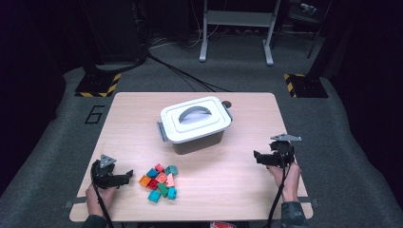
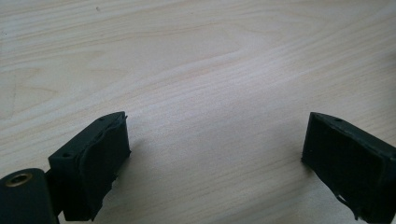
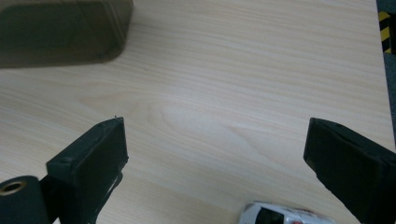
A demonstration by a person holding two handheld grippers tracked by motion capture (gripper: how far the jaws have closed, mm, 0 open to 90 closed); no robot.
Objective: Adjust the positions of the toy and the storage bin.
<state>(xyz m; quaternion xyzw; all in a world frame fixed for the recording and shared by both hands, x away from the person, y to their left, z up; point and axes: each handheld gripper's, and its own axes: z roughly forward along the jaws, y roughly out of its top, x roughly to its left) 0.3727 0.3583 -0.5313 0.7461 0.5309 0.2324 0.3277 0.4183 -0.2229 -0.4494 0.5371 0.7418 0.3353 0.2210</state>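
From the high view, your left gripper [image 1: 124,176] sat at the near left of the worktop [image 1: 247,190], just beside the heap of coloured blocks [image 1: 160,182]. Your right gripper [image 1: 259,156] hung at the near right, well apart from the blocks. The white-lidded box [image 1: 195,124] stood mid-worktop, lid on, between and beyond both hands.

In the left gripper view, your jaws stood wide open over bare wood, holding nothing.

In the right gripper view, your jaws were likewise spread wide and empty. The dark side of the box [image 3: 60,30] showed at the upper left, and a small white toy car [image 3: 285,215] lay at the bottom edge, between the jaws.
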